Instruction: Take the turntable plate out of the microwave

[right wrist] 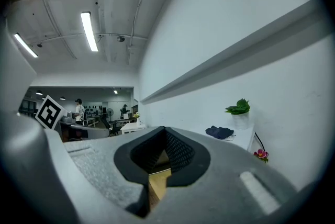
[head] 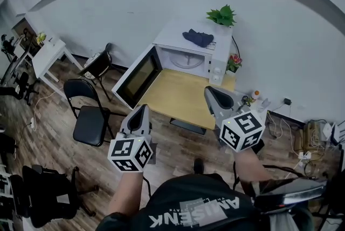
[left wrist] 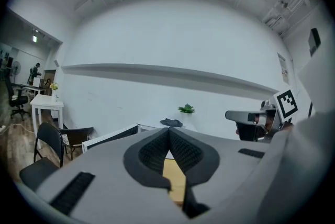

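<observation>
inside the boxy white microwave (head: 171, 36), door swung open, the round pale turntable plate (head: 187, 60) lies flat; left gripper (head: 142, 110) and right gripper (head: 211, 91) both pinched together, empty.

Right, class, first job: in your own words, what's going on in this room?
A person stands back from a wooden table with a two-jaw gripper in each hand. The left gripper and the right gripper are both shut and empty, and both point towards the microwave on the table. Its door hangs open. The turntable plate sits inside, not yet touched. A dark cloth lies on top of the microwave.
</observation>
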Tool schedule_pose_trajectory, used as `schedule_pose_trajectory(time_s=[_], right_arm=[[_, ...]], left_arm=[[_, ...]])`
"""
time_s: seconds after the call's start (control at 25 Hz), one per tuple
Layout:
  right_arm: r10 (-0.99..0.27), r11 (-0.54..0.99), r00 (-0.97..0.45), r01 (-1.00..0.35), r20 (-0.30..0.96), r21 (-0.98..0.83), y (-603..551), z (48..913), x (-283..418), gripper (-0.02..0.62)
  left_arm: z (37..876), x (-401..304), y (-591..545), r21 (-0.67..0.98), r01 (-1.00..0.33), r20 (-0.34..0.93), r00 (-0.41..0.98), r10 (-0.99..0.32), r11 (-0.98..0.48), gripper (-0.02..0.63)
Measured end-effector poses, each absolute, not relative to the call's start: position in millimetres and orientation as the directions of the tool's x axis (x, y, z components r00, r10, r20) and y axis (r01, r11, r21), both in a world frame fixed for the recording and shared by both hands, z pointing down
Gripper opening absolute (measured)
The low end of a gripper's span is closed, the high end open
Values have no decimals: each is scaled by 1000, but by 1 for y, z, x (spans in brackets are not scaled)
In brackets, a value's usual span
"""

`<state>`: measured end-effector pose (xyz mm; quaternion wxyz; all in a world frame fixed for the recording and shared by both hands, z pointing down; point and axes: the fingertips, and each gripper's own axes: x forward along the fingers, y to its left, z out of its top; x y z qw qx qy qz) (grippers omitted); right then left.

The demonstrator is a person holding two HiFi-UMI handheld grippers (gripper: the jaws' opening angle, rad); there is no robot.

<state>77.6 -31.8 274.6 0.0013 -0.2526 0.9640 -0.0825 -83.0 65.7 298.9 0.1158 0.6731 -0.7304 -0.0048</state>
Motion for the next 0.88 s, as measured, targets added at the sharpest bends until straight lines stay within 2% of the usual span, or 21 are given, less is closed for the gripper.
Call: schedule_pose_trajectory(time_s=[0.48, 0.88], right_arm=[[-470, 867, -880, -474, 64, -156, -111, 291, 80, 5], [-476, 867, -877, -479, 61, -139, -160, 292, 66, 5]], left_arm=[[298, -89, -18, 197, -976, 155, -62, -986, 93, 2], [303, -100, -74, 154, -987, 167, -25, -986, 51, 3]])
